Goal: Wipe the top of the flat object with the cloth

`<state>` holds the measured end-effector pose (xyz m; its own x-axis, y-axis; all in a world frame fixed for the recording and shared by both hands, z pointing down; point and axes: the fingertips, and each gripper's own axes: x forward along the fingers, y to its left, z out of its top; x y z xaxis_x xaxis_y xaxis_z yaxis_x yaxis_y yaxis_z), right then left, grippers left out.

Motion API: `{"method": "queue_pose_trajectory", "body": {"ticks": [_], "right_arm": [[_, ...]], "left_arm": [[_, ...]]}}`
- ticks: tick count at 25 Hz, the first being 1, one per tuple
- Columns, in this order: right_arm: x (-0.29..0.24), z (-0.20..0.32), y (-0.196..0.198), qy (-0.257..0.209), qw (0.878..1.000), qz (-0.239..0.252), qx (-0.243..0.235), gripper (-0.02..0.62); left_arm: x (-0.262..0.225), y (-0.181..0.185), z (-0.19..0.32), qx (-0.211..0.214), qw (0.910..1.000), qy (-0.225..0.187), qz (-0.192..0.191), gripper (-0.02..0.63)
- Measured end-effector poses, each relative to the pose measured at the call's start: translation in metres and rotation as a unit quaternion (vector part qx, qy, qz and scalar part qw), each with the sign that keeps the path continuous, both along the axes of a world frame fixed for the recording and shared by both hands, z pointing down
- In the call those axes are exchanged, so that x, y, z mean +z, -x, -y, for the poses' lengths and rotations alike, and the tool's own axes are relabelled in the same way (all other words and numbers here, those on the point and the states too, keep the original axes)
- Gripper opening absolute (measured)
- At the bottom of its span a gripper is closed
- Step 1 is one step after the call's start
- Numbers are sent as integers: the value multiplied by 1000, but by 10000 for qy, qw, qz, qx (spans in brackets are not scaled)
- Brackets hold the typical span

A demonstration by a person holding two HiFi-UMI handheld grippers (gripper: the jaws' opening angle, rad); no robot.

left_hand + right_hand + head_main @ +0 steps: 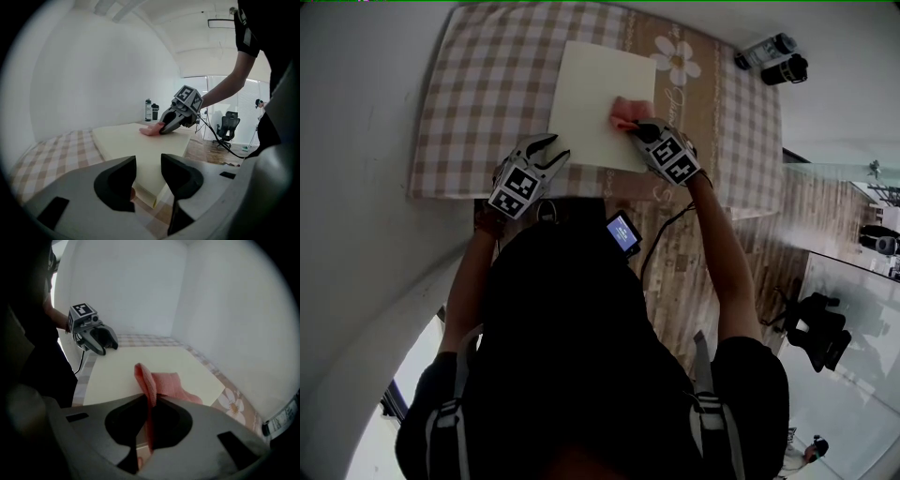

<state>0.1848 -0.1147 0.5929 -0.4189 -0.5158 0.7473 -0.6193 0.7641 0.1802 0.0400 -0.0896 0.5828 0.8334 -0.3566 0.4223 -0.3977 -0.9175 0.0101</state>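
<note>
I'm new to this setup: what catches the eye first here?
A pale cream flat board lies on the checked tablecloth. The right gripper pinches a pink cloth on the board's right side, while the left gripper sits with jaws apart at its near left corner.

Your flat object (602,103) is a plain pale cream, and it lies on a tablecloth (487,84) checked in beige and white. A tan band (712,103) on that tablecloth carries a white daisy (678,58) with a yellow centre. The cloth (625,112) is salmon pink. Your left gripper (555,147) and right gripper (639,131) are grey with black jaws and black-and-white square markers. Your top (572,319) is black, and the floor (675,272) is brown wood grain.
</note>
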Motion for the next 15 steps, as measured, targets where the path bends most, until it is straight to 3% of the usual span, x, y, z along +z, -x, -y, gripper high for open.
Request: {"method": "queue_pose_trajectory", "body": {"ticks": [15], "right_arm": [[-3, -54, 17, -2, 9997, 252, 22, 17]], "left_arm": [[0, 1, -2, 17, 10000, -74, 1, 170]]}}
